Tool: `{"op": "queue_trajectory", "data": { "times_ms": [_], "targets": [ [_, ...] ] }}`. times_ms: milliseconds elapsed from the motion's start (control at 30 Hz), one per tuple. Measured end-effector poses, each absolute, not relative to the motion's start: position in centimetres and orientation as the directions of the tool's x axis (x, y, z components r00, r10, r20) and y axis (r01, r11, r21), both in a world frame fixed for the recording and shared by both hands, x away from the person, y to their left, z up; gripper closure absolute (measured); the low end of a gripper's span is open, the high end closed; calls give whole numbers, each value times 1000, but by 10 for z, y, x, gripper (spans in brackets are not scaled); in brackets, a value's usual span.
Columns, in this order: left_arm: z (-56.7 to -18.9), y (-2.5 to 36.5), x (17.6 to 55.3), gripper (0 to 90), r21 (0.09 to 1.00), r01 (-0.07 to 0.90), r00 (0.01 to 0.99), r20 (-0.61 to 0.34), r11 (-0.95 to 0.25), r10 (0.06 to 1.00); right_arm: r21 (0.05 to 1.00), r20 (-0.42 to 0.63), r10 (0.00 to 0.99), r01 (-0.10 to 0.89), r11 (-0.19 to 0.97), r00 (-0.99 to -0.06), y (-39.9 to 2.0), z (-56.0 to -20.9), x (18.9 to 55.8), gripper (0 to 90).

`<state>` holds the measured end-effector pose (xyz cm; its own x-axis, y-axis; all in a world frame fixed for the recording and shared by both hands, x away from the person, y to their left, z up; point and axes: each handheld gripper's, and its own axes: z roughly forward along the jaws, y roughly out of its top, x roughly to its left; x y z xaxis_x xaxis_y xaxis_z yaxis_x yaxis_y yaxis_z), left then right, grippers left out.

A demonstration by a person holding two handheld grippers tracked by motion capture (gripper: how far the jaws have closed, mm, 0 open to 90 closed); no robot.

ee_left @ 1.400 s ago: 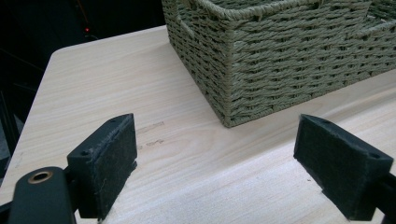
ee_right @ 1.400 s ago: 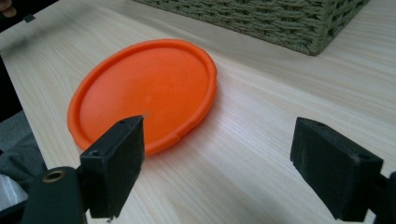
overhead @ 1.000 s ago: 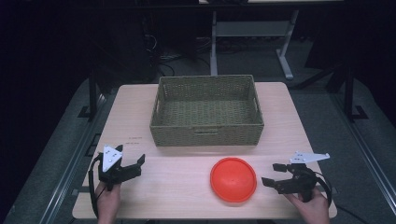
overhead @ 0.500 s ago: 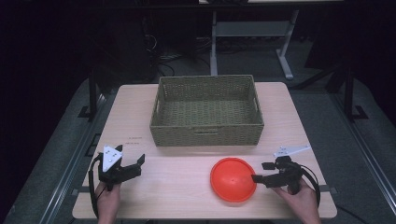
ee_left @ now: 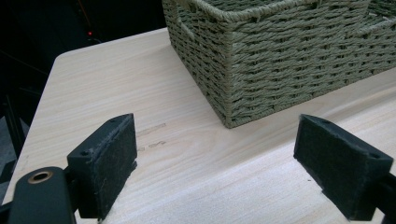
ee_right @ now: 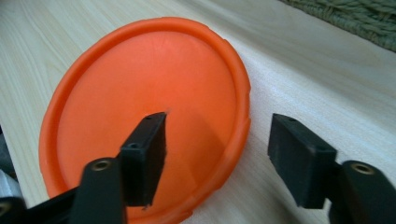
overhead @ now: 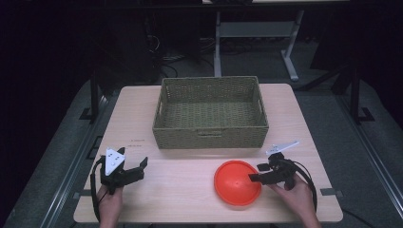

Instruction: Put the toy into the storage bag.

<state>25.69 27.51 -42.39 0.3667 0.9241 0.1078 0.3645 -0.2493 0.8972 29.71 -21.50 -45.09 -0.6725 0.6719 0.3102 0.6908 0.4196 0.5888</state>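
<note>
An orange round disc with a raised rim lies on the wooden table near its front edge, right of centre. My right gripper sits at the disc's right edge. In the right gripper view the right gripper straddles the rim of the disc, with one jaw over its inside and the other outside above the table. The jaws have just been closing, and a gap still shows on both sides of the rim. My left gripper rests open at the front left with nothing between its pads.
A woven green basket stands empty at the back middle of the table; its corner is ahead of the left gripper. Dark floor and table legs lie beyond the far edge.
My right gripper has moved left to the disc's rim and its jaws have narrowed around the rim. The left gripper has stayed put.
</note>
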Motion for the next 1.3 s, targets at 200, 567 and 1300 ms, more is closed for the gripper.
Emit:
{"op": "queue_trajectory", "data": {
  "times_ms": [200,567,1300],
  "targets": [
    [-423,275,257,128,898,360,368,111,-252,923,569,309,689,708,419,-656,-214,-454,299,452],
    [-424,274,257,127,899,357,373,111,-253,921,550,325,693,725,415,-643,-212,-460,300,557],
    [-424,273,256,128,896,358,372,120,-261,920,582,352,702,732,353,-619,-217,-449,295,765]
  ]
}}
